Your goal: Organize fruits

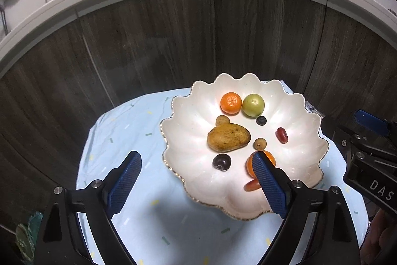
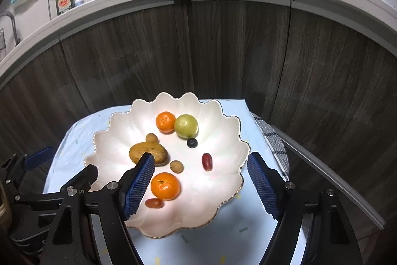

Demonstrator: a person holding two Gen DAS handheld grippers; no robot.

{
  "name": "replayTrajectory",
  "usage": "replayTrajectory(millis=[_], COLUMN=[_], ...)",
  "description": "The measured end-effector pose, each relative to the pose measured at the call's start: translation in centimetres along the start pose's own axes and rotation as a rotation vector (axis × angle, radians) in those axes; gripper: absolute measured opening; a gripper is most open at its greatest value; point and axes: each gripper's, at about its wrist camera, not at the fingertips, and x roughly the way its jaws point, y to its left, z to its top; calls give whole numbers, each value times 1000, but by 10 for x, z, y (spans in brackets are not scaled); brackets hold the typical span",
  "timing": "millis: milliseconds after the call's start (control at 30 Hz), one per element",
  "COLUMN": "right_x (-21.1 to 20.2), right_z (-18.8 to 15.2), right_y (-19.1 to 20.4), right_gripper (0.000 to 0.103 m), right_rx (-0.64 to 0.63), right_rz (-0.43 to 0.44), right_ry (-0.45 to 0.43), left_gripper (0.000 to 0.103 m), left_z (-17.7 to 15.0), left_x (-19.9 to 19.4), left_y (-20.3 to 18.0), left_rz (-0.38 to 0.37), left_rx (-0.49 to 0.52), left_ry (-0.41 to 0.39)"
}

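Both grippers, left and right, hang spread and empty above our plate; all fruit seems gathered there, mango central, tangerine at 12 o'clock; little looks left

Fruits lie in the dish on the cloth.
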Motion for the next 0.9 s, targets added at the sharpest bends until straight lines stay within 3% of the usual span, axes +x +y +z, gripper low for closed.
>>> replayTrajectory(millis=[533, 900], right_x=[-55, -88], right_z=[-9, -31], right_y=[4, 11], right_gripper=[78, 78], right_rx=[-9, -16], right_rz=[-5, 1], right_ry=[-24, -22], left_gripper=[91, 91], left_z=[-11, -44], left_x=[-61, -95], left_y=[11, 18], left_rz=[28, 39], left_rx=[-19, -27], left_ry=[-50, -61])
